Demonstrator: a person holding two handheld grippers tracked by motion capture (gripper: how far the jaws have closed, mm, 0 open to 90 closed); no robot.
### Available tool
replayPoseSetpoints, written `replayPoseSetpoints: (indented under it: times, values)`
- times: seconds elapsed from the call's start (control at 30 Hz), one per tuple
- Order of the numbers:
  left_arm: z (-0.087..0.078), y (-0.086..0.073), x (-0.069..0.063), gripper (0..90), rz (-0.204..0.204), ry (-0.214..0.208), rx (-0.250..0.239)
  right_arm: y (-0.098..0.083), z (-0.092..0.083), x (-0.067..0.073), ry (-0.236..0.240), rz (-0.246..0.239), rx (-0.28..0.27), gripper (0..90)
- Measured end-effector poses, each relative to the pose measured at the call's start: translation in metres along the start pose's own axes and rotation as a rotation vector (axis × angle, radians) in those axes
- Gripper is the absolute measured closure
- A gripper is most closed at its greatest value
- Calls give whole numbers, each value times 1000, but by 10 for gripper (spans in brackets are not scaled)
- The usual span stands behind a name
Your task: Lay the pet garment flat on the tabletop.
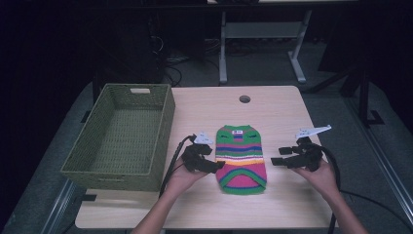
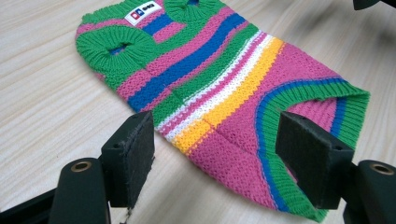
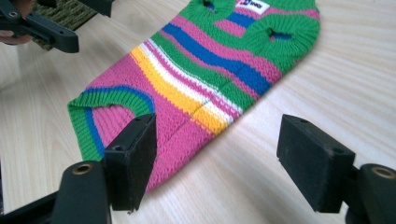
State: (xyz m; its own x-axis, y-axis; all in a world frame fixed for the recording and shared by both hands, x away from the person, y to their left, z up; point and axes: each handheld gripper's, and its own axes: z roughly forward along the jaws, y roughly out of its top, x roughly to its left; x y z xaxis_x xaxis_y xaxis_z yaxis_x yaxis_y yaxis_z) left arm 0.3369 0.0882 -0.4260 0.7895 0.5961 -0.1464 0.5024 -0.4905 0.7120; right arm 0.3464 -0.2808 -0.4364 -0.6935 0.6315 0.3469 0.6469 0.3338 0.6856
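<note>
A small knitted sweater (image 1: 241, 158) with green, pink, blue, yellow and white stripes lies flat on the wooden table (image 1: 282, 112), neck end away from me. My left gripper (image 1: 217, 165) sits at its left edge, open. In the left gripper view the sweater (image 2: 224, 79) stretches out ahead, and its pink and green hem lies between the wide jaws of the left gripper (image 2: 215, 140) without touching the pads. My right gripper (image 1: 276, 157) hovers open a little to the right of it. The right gripper view shows the sweater (image 3: 210, 70) ahead, its edge behind the left pad of the right gripper (image 3: 217, 135).
A green woven basket (image 1: 117, 173) stands empty at the table's left side, close to my left hand. A round cable hole (image 1: 244, 99) sits near the far edge. Bare tabletop lies right of the sweater. Table legs and cables stand on the dark floor beyond.
</note>
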Motion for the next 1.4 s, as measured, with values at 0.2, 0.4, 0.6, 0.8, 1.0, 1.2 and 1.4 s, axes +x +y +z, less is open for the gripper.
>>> replayPoseSetpoints:
  times: [0.2,0.4,0.6,0.8,1.0,1.2,1.4]
  values:
    - [-5,-5,-3,277,6,3,-13,-6,-8,1,-9,-4,-11,280]
    - [-10,-9,-8,272,18,3,-24,-15,-10,4,-22,-13,4,274]
    - [-14,-16,-14,272,29,3,-36,-24,-14,9,-33,-23,-4,274]
    - [-16,-22,-17,269,33,7,-36,-36,-17,9,-47,-26,-5,269]
    - [-21,-26,-20,269,45,13,-42,-45,-21,9,-60,-16,-20,266]
    - [-26,-30,-21,269,41,19,-52,-53,-25,9,-69,-15,-30,265]
    - [-32,-38,-24,269,43,28,-54,-62,-33,12,-78,-13,-37,265]
